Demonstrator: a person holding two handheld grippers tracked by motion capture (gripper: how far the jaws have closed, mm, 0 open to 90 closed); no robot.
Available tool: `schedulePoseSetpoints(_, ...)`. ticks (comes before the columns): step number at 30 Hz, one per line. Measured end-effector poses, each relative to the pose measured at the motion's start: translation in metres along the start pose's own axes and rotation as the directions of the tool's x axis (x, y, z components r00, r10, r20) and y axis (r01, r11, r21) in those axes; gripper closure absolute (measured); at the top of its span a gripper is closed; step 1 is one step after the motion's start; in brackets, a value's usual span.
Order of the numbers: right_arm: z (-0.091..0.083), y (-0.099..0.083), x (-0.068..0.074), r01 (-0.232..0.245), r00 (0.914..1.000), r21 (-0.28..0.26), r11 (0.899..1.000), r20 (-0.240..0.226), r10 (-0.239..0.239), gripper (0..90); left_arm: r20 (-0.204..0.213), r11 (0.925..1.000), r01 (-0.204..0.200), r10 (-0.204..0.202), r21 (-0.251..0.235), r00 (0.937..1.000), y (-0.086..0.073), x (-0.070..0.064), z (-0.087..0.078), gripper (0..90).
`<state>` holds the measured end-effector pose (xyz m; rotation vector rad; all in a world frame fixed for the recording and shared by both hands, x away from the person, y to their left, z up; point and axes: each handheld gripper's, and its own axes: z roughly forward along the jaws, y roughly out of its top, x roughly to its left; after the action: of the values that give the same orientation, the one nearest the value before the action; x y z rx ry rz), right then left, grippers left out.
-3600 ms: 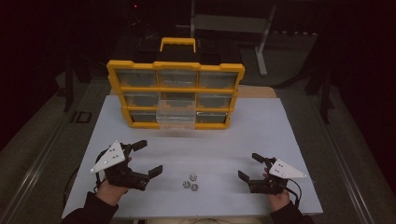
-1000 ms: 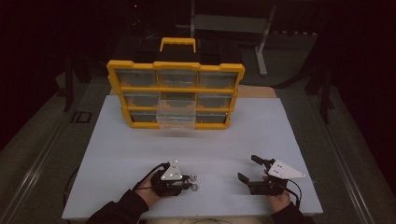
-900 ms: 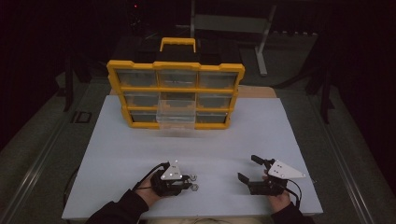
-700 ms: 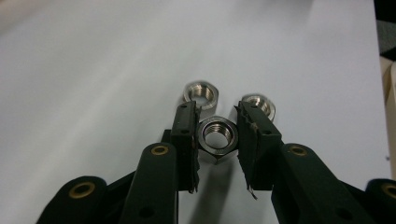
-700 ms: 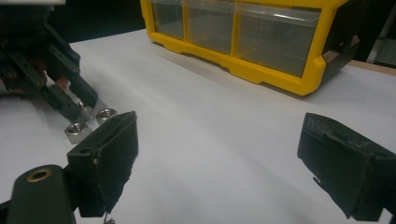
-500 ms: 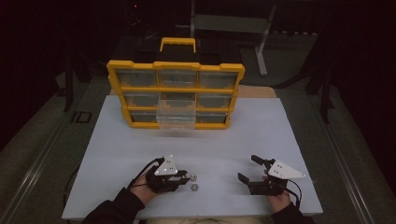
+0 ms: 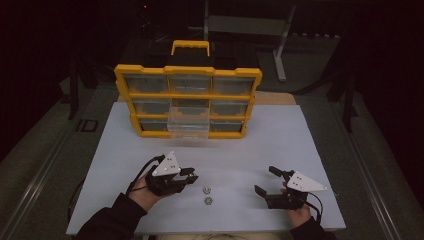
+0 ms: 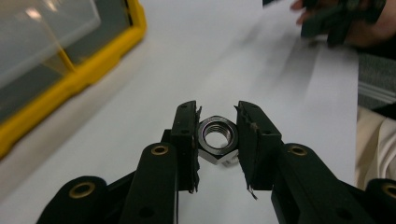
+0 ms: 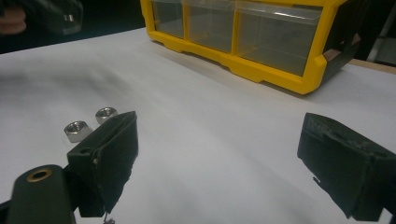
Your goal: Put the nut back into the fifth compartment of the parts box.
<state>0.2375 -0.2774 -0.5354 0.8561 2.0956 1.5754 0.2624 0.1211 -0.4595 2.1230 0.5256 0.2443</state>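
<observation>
A steel hex nut (image 8: 217,138) is clamped between the jaws of my left gripper (image 8: 217,140), held above the white table top. From above, the left gripper (image 7: 191,176) hovers left of two loose nuts (image 7: 205,190) (image 7: 208,201) lying on the white board. Those two nuts (image 9: 77,130) (image 9: 106,114) also lie beyond the left jaw in the right gripper view. My right gripper (image 7: 265,182) rests at the front right, jaws wide apart and empty (image 9: 219,158).
A yellow drawer organiser (image 7: 188,100) stands upright at the back of the white board (image 7: 280,140), with one clear drawer (image 7: 189,123) pulled out at its lower middle. The other hand's gripper (image 8: 341,18) appears far off in the left gripper view.
My left gripper moved right to the nuts, closed on one, then drew back left and lifted it. Two nuts now lie on the board instead of three. The right gripper stayed still.
</observation>
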Motion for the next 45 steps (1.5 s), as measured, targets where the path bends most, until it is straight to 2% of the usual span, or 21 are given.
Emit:
schedulePoseSetpoints(3,0.000,0.000,0.000,-0.002,1.0000,0.001,1.000,0.001,0.002,12.5,-0.016,0.9998,-0.008,0.008,-0.019,0.9998,0.009,0.004,-0.009,68.6)
schedulePoseSetpoints(8,0.000,0.000,0.000,-0.004,1.0000,0.000,1.000,0.000,0.004,12.5,-0.035,0.9988,0.009,-0.011,-0.049,0.9993,0.023,0.012,-0.022,68.6)
schedulePoseSetpoints(12,0.001,-0.001,0.000,0.000,1.0000,0.002,1.000,0.001,0.000,12.4,-0.052,0.9970,0.006,-0.010,-0.078,0.9986,0.035,0.017,-0.030,68.6)
schedulePoseSetpoints(24,0.000,-0.001,-0.001,-0.003,1.0000,-0.001,1.000,0.000,0.003,12.5,-0.099,0.9926,0.000,-0.012,-0.122,0.9951,0.070,0.036,-0.049,68.6)
schedulePoseSetpoints(32,0.001,-0.001,-0.001,-0.001,1.0000,0.002,1.000,0.000,0.001,12.5,-0.128,0.9898,-0.002,-0.017,-0.142,0.9916,0.089,0.048,-0.054,68.6)
schedulePoseSetpoints(35,0.001,-0.001,-0.001,-0.003,1.0000,0.001,1.000,0.001,0.003,12.5,-0.149,0.9886,-0.006,-0.017,-0.150,0.9888,0.095,0.051,-0.054,68.6)
schedulePoseSetpoints(39,0.001,-0.001,-0.001,-0.002,1.0000,0.002,1.000,0.000,0.002,12.5,-0.161,0.9858,0.011,-0.038,-0.168,0.9863,0.100,0.055,-0.054,68.6)
schedulePoseSetpoints(42,0.001,-0.001,-0.001,-0.005,1.0000,0.001,1.000,-0.002,0.005,12.5,-0.188,0.9821,0.025,-0.060,-0.187,0.9803,0.105,0.060,-0.050,68.6)
schedulePoseSetpoints(43,0.001,-0.001,-0.001,-0.004,1.0000,0.001,1.000,-0.002,0.004,12.5,-0.188,0.9821,0.025,-0.060,-0.187,0.9803,0.105,0.060,-0.050,68.5)
schedulePoseSetpoints(45,0.001,-0.001,-0.001,-0.003,1.0000,0.001,1.000,-0.002,0.003,12.5,-0.208,0.9799,0.042,-0.083,-0.195,0.9746,0.106,0.064,-0.047,68.6)
